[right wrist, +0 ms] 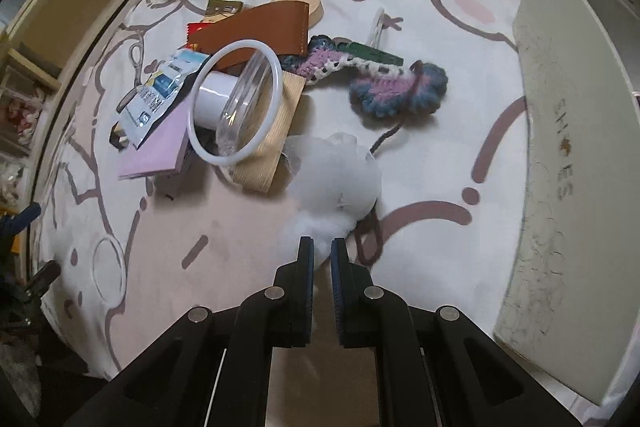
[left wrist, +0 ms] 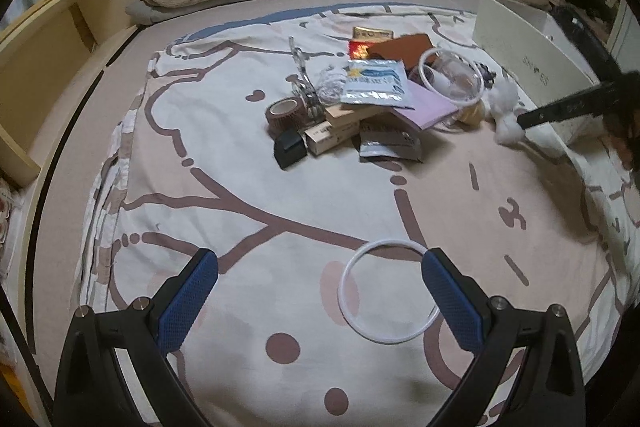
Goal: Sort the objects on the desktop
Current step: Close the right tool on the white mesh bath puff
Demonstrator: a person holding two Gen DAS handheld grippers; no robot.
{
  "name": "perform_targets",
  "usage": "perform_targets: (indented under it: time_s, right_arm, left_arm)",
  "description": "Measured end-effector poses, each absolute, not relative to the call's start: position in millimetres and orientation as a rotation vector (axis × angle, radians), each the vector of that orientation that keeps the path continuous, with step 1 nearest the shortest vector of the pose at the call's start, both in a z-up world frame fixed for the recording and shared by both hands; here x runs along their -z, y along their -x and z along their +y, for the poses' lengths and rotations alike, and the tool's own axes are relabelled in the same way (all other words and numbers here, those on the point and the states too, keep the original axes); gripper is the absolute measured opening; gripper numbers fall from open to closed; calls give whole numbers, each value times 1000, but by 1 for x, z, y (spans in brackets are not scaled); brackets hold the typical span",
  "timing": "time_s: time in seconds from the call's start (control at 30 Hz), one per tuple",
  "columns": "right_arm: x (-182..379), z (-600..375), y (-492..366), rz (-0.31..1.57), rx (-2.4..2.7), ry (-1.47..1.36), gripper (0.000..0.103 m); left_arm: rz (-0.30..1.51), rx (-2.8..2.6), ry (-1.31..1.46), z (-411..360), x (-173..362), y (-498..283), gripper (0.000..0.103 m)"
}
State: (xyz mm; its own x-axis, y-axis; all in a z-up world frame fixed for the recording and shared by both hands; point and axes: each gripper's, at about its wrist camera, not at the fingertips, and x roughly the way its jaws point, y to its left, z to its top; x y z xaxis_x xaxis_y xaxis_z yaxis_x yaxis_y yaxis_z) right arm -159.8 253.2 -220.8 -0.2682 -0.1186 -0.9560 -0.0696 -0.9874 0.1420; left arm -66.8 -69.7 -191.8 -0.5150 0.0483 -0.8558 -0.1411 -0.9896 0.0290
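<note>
A: The right gripper is pinched on the white fluffy toy, low centre of its view.

B: The soft fluff could slip free. The left gripper gapes, holding nothing; the white ring lies loose between its fingers, bottom centre.

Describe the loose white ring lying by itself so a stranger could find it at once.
Start at the cartoon-print bedsheet and move away from the heap of small items toward its near end. There a thin white ring lies flat, between the open left gripper's fingers. Unlike the other white ring, circling a clear lid in the pile, this one lies alone.
</note>
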Motion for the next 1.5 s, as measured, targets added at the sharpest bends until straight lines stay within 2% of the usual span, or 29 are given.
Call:
perform_targets:
  time_s: [0.1,0.27,0.47,0.53,0.57,0.6,0.87,1.0,1.07,1.13,1.3,1.5]
  right_arm:
    - [211,254,159,-236,2502,-1846,9]
    - [202,259,166,-334,2550,-1791,9]
    - [208,249,177,-246,2568,-1802,11]
    - [210,249,178,-253,2568,-1800,29]
    - [211,250,177,-253,2575,-1795,52]
    - [211,250,176,-248,2583,-1789,65]
    - [208,254,174,-243,2622,-1669,66]
    - [206,258,171,-271,2629,-1555,86]
    - [207,259,172,-237,2633,-1522,88]
    - [210,259,175,-216,2628,-1515,89]
    - [218,261,184,-313,2546,-1516,89]
    - [226,243,188,-238,2469,-1567,89]
  left_arm:
    - [161,-2615,1498,-64,197,66,102]
    - [175,-2565,1513,-53,208,65,102]
    - [179,-2499,1524,-41,222,63,102]
    - [179,-2481,1528,-38,225,63,102]
    - [179,-2472,1531,-37,228,63,102]
    - [179,-2468,1533,-36,229,63,102]
    - [179,-2415,1526,-29,249,61,102]
    - [219,-2403,1501,-24,259,57,102]
    - [233,-2411,1485,-22,262,56,102]
    - [220,-2415,1479,-23,264,56,102]
    - [200,-2419,1463,-26,270,55,103]
    - [204,-2433,1444,-25,271,53,103]
